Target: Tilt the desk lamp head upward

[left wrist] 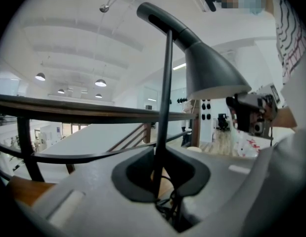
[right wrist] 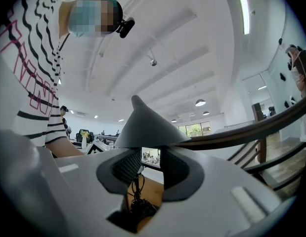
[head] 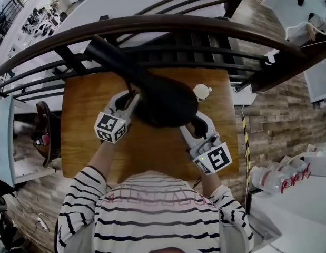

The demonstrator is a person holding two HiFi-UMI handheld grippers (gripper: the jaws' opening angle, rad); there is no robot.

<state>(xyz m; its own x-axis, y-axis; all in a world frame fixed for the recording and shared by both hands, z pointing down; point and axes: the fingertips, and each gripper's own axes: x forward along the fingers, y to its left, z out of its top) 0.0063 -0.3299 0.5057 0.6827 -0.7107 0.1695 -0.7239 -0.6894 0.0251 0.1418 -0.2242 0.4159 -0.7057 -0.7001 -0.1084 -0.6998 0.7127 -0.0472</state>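
Wood tabletop [head: 89,104] by a curved dark railing [head: 152,25], brick-patterned floor [head: 278,115]; white cup [head: 202,91] beside the desk lamp head [head: 165,101].

Left gripper view: left gripper [left wrist: 160,174] clamps the lamp stem [left wrist: 163,107].

Right gripper view: right gripper [right wrist: 150,159], jaws apart, sits under the desk lamp head's rim.

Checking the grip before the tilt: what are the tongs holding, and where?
Left tongs clamp the dark grey desk lamp by its thin stem. Right tongs stand open beside the cone shade, holding nothing.
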